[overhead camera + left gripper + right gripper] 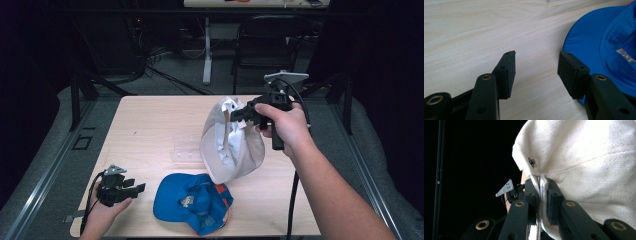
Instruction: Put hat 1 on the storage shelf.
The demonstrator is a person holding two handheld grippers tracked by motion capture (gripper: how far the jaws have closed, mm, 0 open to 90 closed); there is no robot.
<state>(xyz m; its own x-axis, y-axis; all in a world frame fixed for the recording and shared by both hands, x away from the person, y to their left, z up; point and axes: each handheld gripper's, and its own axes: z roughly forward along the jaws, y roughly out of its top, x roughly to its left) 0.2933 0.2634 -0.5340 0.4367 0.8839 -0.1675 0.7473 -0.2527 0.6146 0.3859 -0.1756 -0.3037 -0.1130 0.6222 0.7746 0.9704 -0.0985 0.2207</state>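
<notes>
While the right gripper (239,116) is clamped on the cream canvas hat (231,142), hanging above the pale wooden table (145,125), left gripper (134,186) sits released beside the blue fabric cap (192,201).

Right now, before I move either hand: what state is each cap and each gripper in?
White cap: lifted off the table, hanging, fabric pinched at its edge.
Blue cap: lying on the table, untouched.
Right gripper: shut on the white cap, held up.
Left gripper: open, nothing between the pads, low over the table beside the blue cap.
</notes>
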